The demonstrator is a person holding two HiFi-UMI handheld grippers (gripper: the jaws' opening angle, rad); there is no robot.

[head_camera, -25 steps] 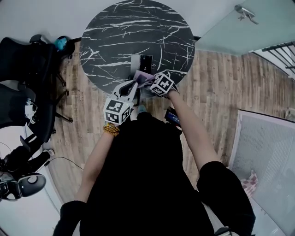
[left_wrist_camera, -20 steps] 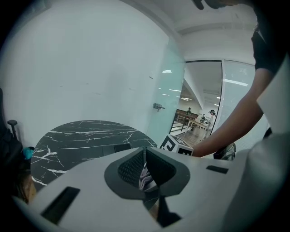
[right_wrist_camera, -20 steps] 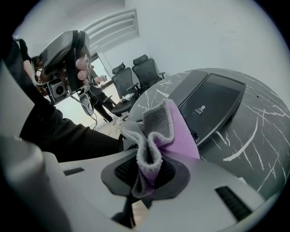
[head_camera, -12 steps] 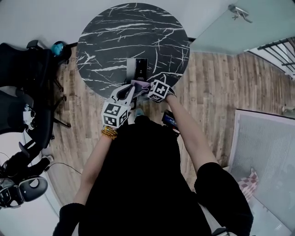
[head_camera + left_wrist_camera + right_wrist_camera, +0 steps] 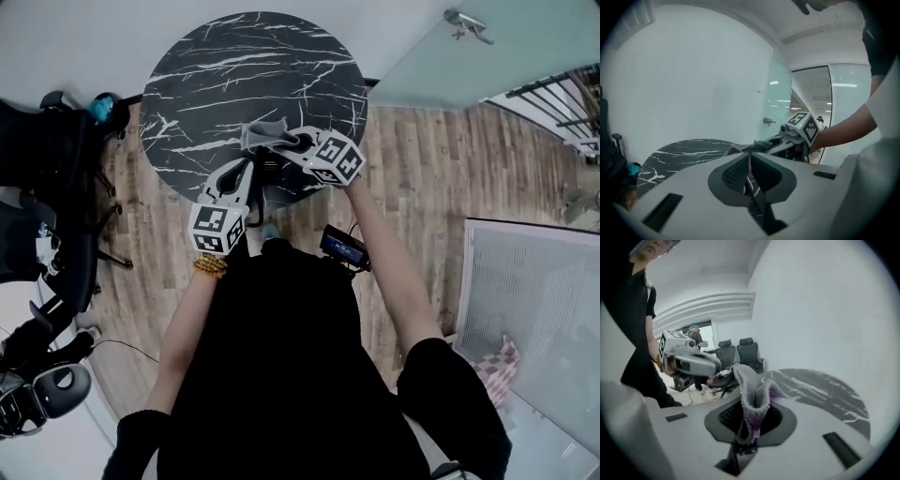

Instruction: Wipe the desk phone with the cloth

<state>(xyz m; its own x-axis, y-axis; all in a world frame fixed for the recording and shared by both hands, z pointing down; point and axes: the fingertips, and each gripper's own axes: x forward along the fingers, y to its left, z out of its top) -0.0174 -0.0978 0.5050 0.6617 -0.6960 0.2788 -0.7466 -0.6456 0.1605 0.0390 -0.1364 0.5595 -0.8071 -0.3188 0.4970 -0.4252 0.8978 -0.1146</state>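
Since a second ago you have carried the cloth (image 5: 265,134) in from the near edge of the desk (image 5: 216,75). It now hangs over the spot where the desk phone stood in plain view.

The wood floor (image 5: 422,187) runs around the round, black, white-veined desk. Dark office chairs (image 5: 42,159) stand at your left, and a glass wall (image 5: 422,56) rises beyond at your right.

Your right gripper (image 5: 298,143) reaches in over the near part of the desk. Its jaws are clenched on a thick fold of the cloth, which stands up grey and lilac between them. Your left gripper (image 5: 247,168) sits just beside it, nearer you, with its jaws pressed almost together on a thin lilac edge of the same cloth. The cloth spans from one gripper to the other.

The desk phone (image 5: 271,169) is nearly all hidden under the cloth. Only a dark bit shows just below it, between the two grippers.
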